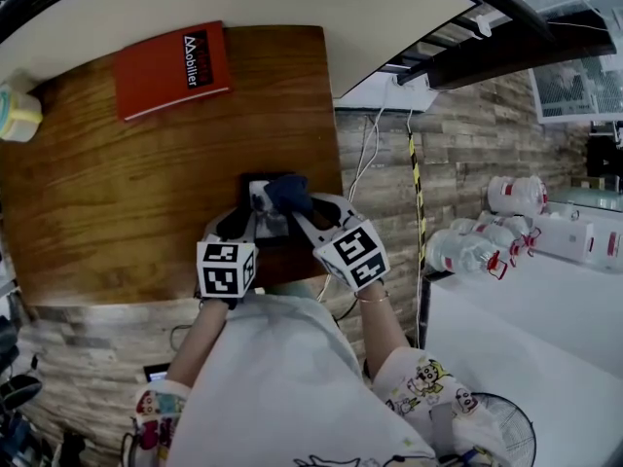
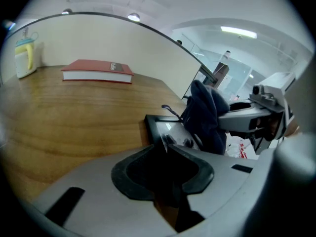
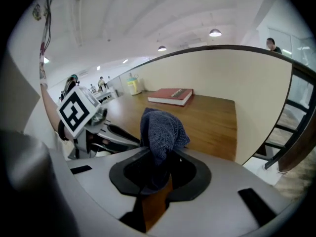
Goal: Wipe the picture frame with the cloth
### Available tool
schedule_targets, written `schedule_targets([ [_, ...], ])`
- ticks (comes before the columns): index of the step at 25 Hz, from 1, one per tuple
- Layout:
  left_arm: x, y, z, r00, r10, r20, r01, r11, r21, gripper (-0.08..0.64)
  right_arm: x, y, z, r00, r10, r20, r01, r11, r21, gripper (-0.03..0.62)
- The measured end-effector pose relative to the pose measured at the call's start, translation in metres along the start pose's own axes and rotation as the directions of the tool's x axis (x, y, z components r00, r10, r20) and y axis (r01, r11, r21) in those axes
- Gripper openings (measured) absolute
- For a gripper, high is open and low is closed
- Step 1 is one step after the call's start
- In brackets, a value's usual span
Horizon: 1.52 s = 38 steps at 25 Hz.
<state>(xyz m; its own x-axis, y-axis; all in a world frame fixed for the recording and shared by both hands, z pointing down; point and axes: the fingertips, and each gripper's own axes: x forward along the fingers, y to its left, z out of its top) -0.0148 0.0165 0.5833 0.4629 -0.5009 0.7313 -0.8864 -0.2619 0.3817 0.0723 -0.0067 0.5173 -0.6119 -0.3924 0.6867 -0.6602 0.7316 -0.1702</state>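
A small dark picture frame point(image 1: 265, 224) lies near the right front corner of the wooden table point(image 1: 127, 193). My left gripper point(image 1: 245, 220) is shut on the frame's near edge; in the left gripper view the frame point(image 2: 159, 126) runs in between the jaws of that gripper point(image 2: 165, 144). My right gripper point(image 1: 304, 208) is shut on a bunched dark blue cloth point(image 1: 288, 193), which hangs over the frame's far right part. In the right gripper view the cloth point(image 3: 160, 130) sticks up out of the right gripper point(image 3: 160, 164). Whether the cloth touches the glass I cannot tell.
A red book point(image 1: 172, 69) lies flat at the table's back. At the far left edge stands a pale yellow-green cup point(image 1: 15, 113). The table ends just right of the frame, above stone-pattern floor with cables point(image 1: 365, 163). Plastic bottles point(image 1: 482, 246) sit on a white surface at the right.
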Motion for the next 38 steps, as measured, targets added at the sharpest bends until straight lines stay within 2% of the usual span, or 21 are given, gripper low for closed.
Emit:
schedule_targets([
  [4,-0.001,-0.001,0.0,1.0,-0.001,0.0,0.001,1.0,-0.001,0.075,0.015,0.029,0.004,0.997,0.061,0.046,-0.065,0.994,0.085,0.07],
  [10,0.001,0.0,0.0,1.0,-0.009,0.0,0.009,1.0,-0.006,0.075,0.044,0.042,-0.008,0.996,0.093,-0.005,-0.091,0.985,0.145,0.069],
  [18,0.002,0.001,0.0,1.0,-0.019,-0.008,0.019,1.0,-0.014,0.075,0.061,0.034,-0.017,0.991,0.072,-0.112,-0.064,0.995,0.078,0.069],
  [22,0.002,0.001,-0.001,1.0,-0.017,-0.007,0.017,1.0,-0.011,0.075,0.061,0.033,-0.02,0.989,0.036,-0.144,-0.03,0.998,0.048,0.069],
  [38,0.002,0.002,-0.001,0.999,-0.028,-0.021,0.027,0.999,-0.029,0.075,0.03,0.006,-0.034,0.979,-0.082,-0.185,0.096,0.993,0.069,0.069],
])
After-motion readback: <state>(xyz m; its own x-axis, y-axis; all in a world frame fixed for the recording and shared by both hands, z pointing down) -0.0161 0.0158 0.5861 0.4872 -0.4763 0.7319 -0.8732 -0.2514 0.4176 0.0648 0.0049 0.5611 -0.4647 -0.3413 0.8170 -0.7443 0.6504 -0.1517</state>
